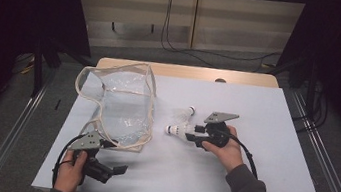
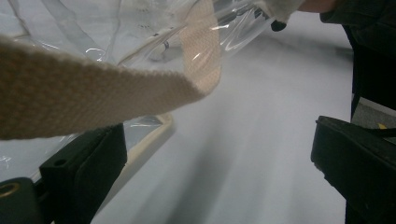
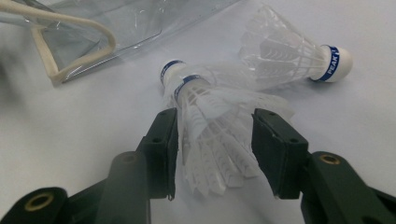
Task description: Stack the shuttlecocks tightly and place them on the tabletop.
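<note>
Near the middle of the high view, the right gripper (image 1: 192, 132) has its jaws parted around a shuttlecock's (image 3: 212, 135) feather skirt, pads not pressing. A hard squeeze could crush the feathers, or the nested second shuttlecock (image 3: 172, 71) could drop off (a third (image 3: 299, 53) lies just beside). At lower left, the left gripper (image 2: 219, 168) stands open under the clear bag's strap (image 2: 93, 93); the bag (image 1: 124, 104) could sag shut.

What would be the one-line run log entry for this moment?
right claw: around shuttlecock skirt | left claw: open by bag
</note>
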A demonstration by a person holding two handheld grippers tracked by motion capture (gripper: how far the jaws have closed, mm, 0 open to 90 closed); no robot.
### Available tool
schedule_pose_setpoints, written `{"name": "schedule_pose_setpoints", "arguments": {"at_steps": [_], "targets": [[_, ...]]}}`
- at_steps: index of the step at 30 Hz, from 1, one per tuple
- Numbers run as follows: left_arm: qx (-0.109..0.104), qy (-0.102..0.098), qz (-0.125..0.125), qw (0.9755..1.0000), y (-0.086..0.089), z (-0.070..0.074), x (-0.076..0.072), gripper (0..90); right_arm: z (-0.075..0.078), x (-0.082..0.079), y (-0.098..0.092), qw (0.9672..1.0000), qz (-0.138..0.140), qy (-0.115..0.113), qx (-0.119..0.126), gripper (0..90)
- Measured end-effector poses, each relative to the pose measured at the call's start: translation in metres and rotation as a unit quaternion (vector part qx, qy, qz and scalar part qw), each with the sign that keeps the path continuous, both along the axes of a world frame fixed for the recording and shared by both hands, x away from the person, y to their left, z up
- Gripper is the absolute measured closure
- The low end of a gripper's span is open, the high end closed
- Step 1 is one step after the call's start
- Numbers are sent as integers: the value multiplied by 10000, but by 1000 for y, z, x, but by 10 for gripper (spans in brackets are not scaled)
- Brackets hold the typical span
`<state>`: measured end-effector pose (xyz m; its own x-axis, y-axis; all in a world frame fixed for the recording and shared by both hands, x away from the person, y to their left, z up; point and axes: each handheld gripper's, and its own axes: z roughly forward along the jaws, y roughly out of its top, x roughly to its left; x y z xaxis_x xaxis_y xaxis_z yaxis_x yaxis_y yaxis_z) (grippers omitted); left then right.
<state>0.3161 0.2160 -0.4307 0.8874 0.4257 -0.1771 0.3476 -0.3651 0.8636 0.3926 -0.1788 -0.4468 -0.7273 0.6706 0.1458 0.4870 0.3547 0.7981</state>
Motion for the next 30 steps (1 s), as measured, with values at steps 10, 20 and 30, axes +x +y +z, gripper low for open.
{"name": "schedule_pose_setpoints", "arguments": {"at_steps": [10,20,30], "targets": [[-4,-2,10,10000,0,0,0,37,6,-1,-9,9999,-154,8,-45,368],[-5,-19,14,10000,0,0,0,37,14,-4,-16,9997,-239,-18,-77,249],[-35,-14,13,10000,0,0,0,37,24,-4,-20,9991,-394,-145,-50,189]]}}
